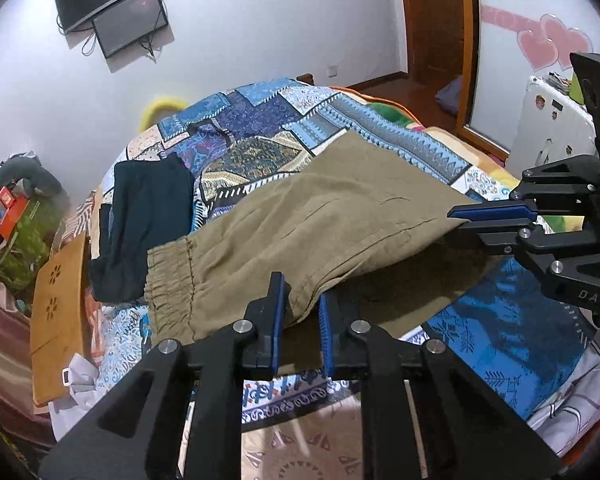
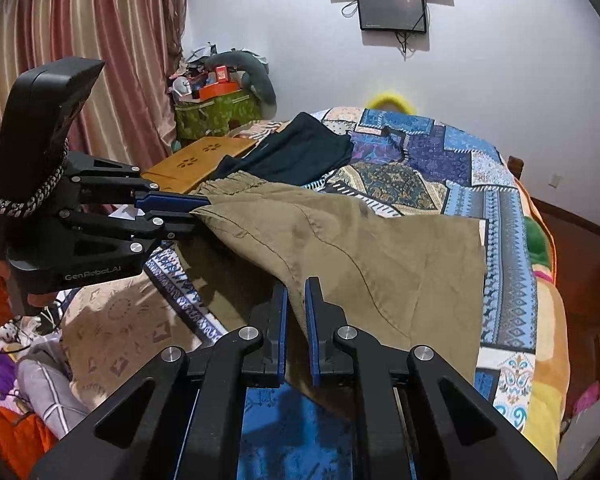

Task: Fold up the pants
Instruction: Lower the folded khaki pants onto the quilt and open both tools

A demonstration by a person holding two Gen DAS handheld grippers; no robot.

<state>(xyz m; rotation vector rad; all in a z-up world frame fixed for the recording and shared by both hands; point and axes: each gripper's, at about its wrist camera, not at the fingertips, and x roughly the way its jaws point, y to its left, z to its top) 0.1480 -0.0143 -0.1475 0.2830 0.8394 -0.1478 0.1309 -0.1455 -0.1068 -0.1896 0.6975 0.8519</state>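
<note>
Olive-khaki pants lie over a patchwork bedspread, with the near edge lifted off the bed. My left gripper is shut on the pants near the elastic waistband. It also shows in the right wrist view, gripping the waistband end. My right gripper is shut on the lifted edge of the pants near the leg end. It shows in the left wrist view, pinching the far corner of the fabric.
A dark navy garment lies folded on the bed beyond the pants. A wooden lap tray rests at the bed's left edge. A cluttered green box stands by the curtains. Monitors hang on the wall.
</note>
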